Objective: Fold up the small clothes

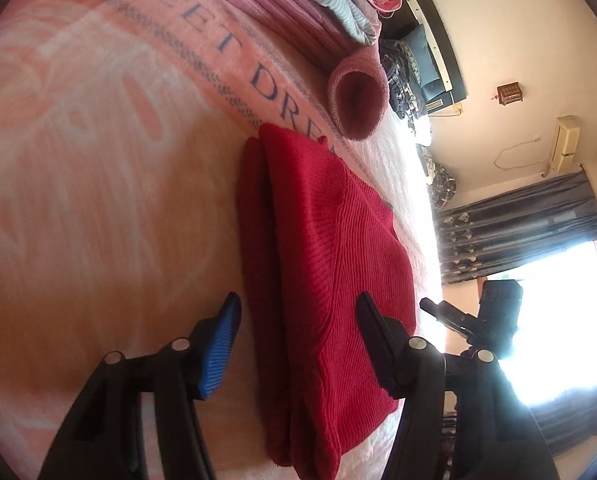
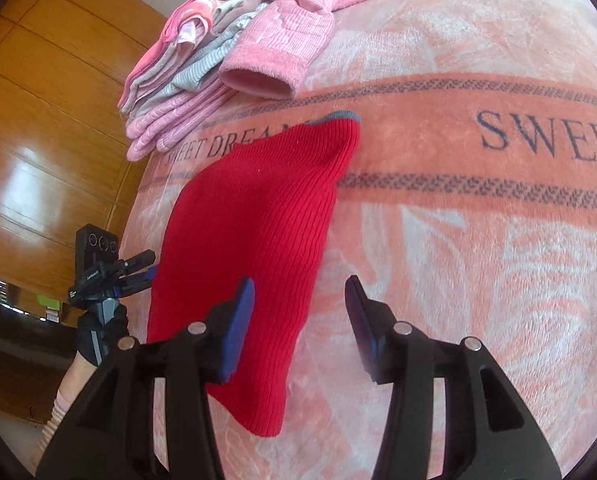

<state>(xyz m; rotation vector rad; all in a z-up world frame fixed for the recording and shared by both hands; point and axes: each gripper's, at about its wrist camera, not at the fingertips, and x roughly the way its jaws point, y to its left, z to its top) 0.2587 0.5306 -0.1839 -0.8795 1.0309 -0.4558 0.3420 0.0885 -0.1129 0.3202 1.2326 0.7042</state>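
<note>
The red knit garment [image 2: 254, 240] lies flat on the pink blanket [image 2: 478, 280], already doubled into a long narrow strip. Its long axis runs from its grey-trimmed end [image 2: 334, 117], which rests on the blanket's lettered band [image 2: 498, 148], back toward the two grippers. Taking the garment as the landmark, the stack of folded pink and grey clothes [image 2: 178, 80] sits just beyond its far end, off to the left in the right wrist view, with a fuzzy pink sleeve [image 2: 270, 60] lying beside that stack.

The right gripper [image 2: 300, 312] hovers at the garment's near end with its fingers spread and nothing between them. Its left finger [image 2: 240, 320] is over the red knit, its right finger [image 2: 360, 320] over bare blanket, so the garment's right edge falls within the gap.

The left gripper [image 1: 294, 340] is also spread wide and empty. In its own view the garment's stacked left edge [image 1: 254, 240] lies just inside its blue-padded finger [image 1: 218, 352], and the other finger [image 1: 378, 344] stands over the knit. In the right wrist view this gripper [image 2: 138, 268] sits at the garment's left edge, held by a gloved hand [image 2: 98, 332].

Both grippers look about equally near the near end, one at each long edge. My judgement is that the next fold would carry this near end along the long axis toward the grey trim, each gripper pinching its own corner.
</note>
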